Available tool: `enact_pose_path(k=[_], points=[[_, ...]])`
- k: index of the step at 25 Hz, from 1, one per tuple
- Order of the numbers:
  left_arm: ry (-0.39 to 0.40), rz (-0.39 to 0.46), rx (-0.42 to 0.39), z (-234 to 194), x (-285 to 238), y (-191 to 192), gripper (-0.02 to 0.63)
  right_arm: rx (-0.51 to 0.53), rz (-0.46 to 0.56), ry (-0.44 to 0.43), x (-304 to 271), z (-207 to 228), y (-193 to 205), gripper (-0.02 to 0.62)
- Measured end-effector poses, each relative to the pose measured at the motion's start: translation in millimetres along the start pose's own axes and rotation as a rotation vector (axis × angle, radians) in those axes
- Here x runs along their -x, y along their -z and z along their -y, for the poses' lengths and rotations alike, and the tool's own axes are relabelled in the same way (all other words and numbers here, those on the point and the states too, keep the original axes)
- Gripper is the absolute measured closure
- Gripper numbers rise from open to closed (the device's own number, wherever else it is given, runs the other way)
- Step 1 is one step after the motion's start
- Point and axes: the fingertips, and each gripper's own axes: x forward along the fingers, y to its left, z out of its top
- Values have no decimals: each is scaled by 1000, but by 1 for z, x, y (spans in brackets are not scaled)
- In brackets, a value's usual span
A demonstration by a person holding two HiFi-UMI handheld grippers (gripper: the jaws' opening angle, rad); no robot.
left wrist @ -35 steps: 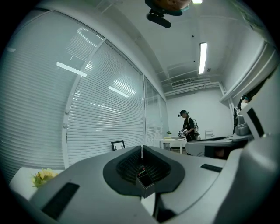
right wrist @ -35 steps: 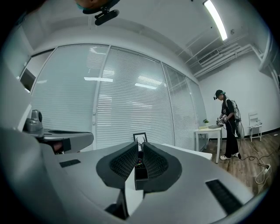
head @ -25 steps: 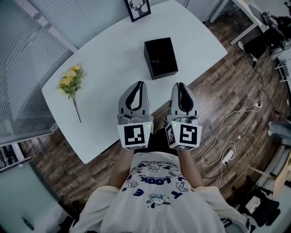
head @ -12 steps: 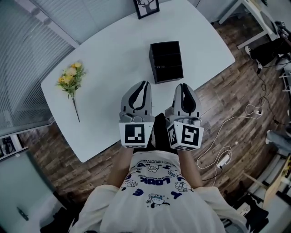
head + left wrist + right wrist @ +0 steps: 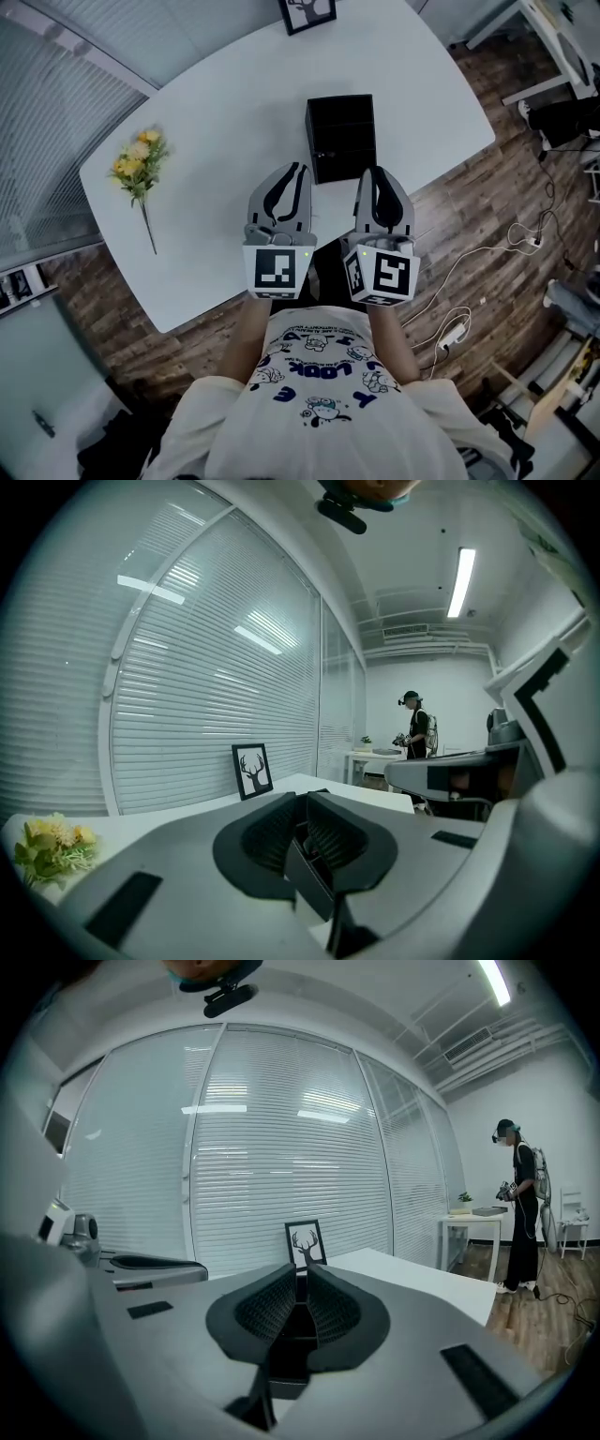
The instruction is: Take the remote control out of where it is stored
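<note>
A black box (image 5: 341, 136) stands on the white table (image 5: 225, 122), near its front right edge. No remote control shows in any view. My left gripper (image 5: 298, 169) hovers just left of the box's near corner, its jaws together with nothing between them. My right gripper (image 5: 373, 172) sits at the box's near right corner, also shut and empty. In the left gripper view the left gripper (image 5: 305, 801) points level across the table. In the right gripper view the right gripper (image 5: 300, 1283) points toward the framed deer picture (image 5: 305, 1241).
A bunch of yellow flowers (image 5: 137, 167) lies at the table's left end. The deer picture (image 5: 307, 13) stands at the far edge. Cables (image 5: 469, 272) trail over the wooden floor on the right. A person (image 5: 520, 1218) stands by a far desk (image 5: 473, 1218).
Both grippers have moved forward over the table's near edge toward the black box, which now lies just ahead of their tips. Their jaws stay together.
</note>
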Motion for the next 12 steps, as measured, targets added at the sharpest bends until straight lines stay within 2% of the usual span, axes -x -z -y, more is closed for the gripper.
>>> enact_pose_path(k=[12], points=[[104,-114,-91,18,-44,34,396,-16,-65,-40,-32,24,18,543]])
